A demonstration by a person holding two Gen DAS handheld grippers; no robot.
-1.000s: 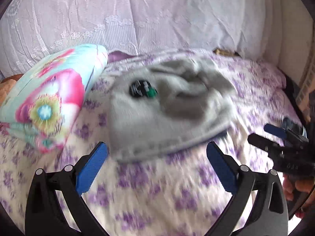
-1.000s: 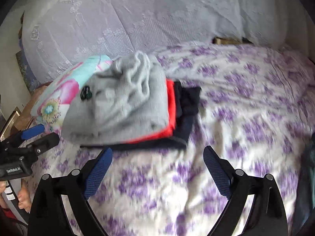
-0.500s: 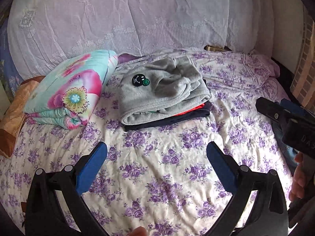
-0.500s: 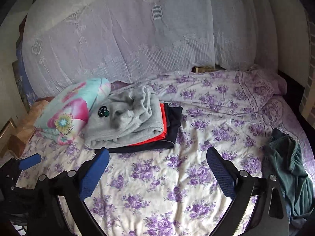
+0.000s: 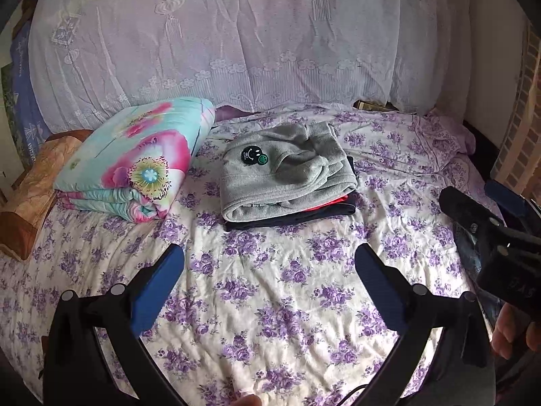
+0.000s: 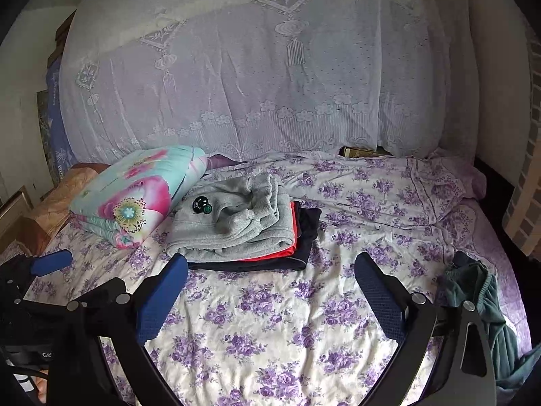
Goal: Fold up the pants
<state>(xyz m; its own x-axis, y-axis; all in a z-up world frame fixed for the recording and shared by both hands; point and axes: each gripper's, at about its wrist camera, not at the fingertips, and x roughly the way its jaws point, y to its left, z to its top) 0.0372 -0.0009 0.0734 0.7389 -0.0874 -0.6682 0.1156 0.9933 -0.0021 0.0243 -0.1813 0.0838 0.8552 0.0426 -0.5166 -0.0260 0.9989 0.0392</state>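
Floral quilt roll (image 5: 135,165) at ten o'clock on purple-flowered sheet (image 5: 287,304); lace curtain (image 5: 236,40) at twelve; tan pillow (image 5: 30,199) at nine.

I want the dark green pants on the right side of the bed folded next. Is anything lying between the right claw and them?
Nothing visible. The right claw hangs open over bare floral sheet, and the dark green pants lie crumpled beside its right finger. The folded stack sits off to the left.
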